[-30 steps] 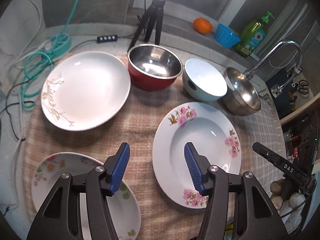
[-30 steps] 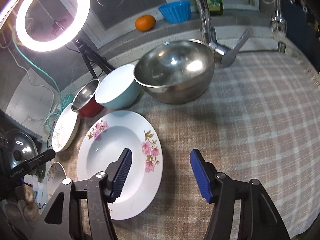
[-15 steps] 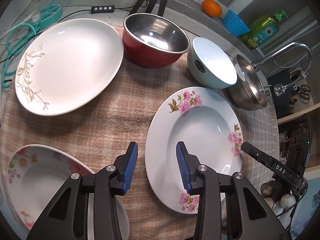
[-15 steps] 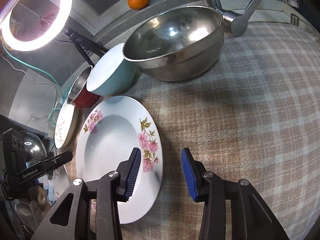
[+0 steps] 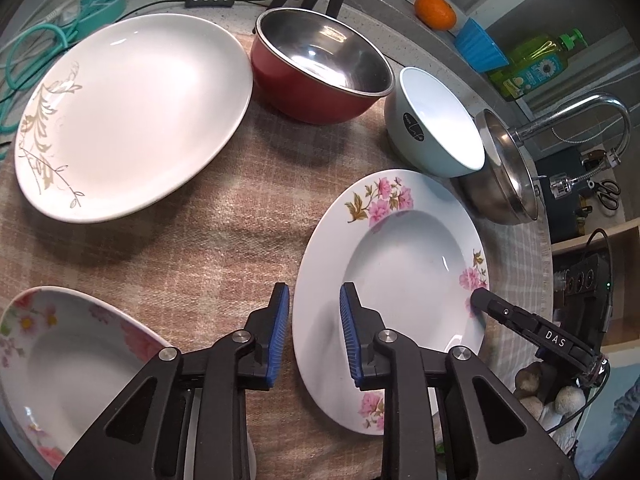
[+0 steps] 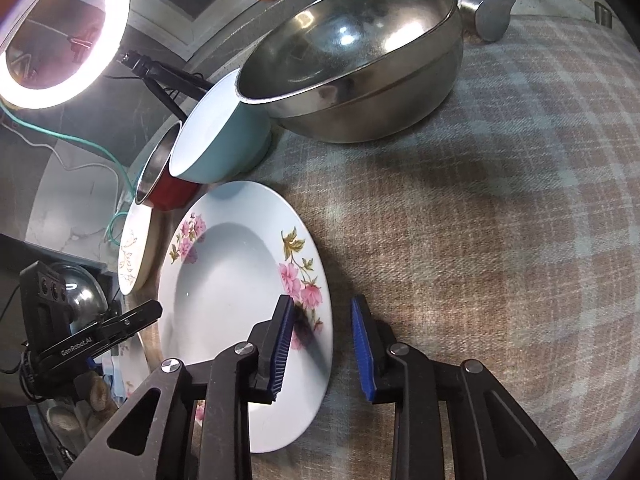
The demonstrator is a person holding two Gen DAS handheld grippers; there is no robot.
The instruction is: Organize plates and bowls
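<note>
A deep white plate with pink flowers (image 5: 400, 264) (image 6: 232, 280) lies on the checked cloth. My left gripper (image 5: 314, 292) straddles its left rim, jaws closing, pads clear of the china. My right gripper (image 6: 322, 304) straddles the opposite rim, also closing with a gap either side. Behind stand a red bowl with a steel inside (image 5: 320, 68), a light blue bowl (image 5: 436, 128) and a large steel bowl (image 6: 352, 60). A white plate with a gold leaf pattern (image 5: 132, 112) lies at the left. Another flowered plate (image 5: 60, 360) sits at the lower left.
An orange (image 5: 434, 10), a blue cup (image 5: 478, 46) and a green soap bottle (image 5: 536, 60) line the back ledge. A faucet (image 5: 580, 120) rises at the right, a ring light (image 6: 60, 32) on a tripod at the back, teal cables (image 5: 60, 28) at the far left.
Both grippers have sunk toward the pink-flowered plate and their jaws have narrowed. Each now has the plate's rim between its pads.
</note>
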